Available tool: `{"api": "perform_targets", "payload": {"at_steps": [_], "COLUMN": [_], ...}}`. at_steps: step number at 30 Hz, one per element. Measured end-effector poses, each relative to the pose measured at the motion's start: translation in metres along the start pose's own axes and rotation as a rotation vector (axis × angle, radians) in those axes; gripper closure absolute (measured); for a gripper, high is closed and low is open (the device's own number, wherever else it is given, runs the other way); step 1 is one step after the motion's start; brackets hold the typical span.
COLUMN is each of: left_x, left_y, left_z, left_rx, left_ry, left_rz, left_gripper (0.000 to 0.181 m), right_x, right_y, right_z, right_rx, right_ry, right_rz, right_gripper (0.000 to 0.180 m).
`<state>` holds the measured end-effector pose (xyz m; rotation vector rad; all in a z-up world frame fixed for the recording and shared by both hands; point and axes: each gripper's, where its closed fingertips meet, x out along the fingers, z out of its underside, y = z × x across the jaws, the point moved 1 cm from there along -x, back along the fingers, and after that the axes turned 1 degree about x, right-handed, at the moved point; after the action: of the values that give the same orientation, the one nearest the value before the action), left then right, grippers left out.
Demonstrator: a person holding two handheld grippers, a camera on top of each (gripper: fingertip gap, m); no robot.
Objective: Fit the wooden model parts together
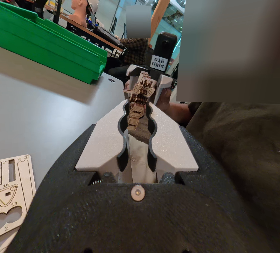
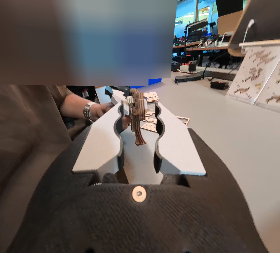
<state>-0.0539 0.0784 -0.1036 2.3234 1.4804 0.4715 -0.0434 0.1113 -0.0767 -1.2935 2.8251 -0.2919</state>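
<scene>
Item: wooden model [image 1: 140, 94], a layered laser-cut plywood assembly, being held in the air above the grey bench [image 1: 45, 116], between the two grippers.

Left gripper [image 1: 137, 104]: fingers [image 1: 109, 132] standing partly apart. The lower segments of the model are showing in the gap at their tips; whether the pads are actually pressing it is unclear from the left wrist view. In the right wrist view the left gripper [image 2: 121, 101] is appearing beyond the model, at its upper part and seemingly clamping it.

Right gripper [image 2: 138, 104]: fingers [image 2: 174, 139] standing well apart, the model [image 2: 137, 116] hanging between them with a clear gap on either side and touching neither. In the left wrist view the right gripper [image 1: 145, 85] is flanking the model's upper end.

Also on the bench: plywood part sheets [image 2: 151, 123] lying flat beyond the model; one part sheet [image 1: 13, 192] lying at the near left edge; green stacked bins [image 1: 53, 51] sitting at the far left; an instruction sheet [image 2: 257, 76] leaning upright at the right.

A person's hand [image 2: 98, 110] with a wristwatch [image 2: 87, 111] is holding the left gripper.
</scene>
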Motion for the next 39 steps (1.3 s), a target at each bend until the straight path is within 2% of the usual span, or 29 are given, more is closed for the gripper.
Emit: {"api": "perform_targets", "payload": {"at_steps": [7, 16, 21, 32, 36, 39], "left_x": [-0.002, -0.002, -0.001, -0.002, 0.0, 0.001], "left_y": [0.001, 0.015, 0.017, 0.019, 0.016, 0.017], "left_z": [0.003, 0.005, 0.006, 0.003, 0.002, 0.002], "left_rx": [-0.141, -0.125, -0.119, -0.096, -0.13, -0.13], "left_ry": [0.003, -0.022, -0.027, -0.007, 0.024, 0.035], "left_rz": [0.106, 0.21, 0.22, 0.221, 0.211, 0.207], "left_gripper": [0.163, 0.163, 0.163, 0.162, 0.145, 0.146], "right_x": [0.005, 0.006, 0.008, 0.009, 0.01, 0.012], "right_y": [0.003, -0.006, -0.012, -0.015, -0.013, -0.013], "right_z": [0.017, 0.018, 0.021, 0.018, 0.02, 0.022], "right_rx": [0.217, 0.323, 0.279, 0.187, 0.212, 0.207], "right_ry": [-0.05, -0.046, -0.075, -0.078, -0.075, -0.086], "right_rz": [-0.1, -0.198, -0.211, -0.182, -0.171, -0.161], "right_gripper": [0.139, 0.144, 0.151, 0.151, 0.152, 0.153]}}
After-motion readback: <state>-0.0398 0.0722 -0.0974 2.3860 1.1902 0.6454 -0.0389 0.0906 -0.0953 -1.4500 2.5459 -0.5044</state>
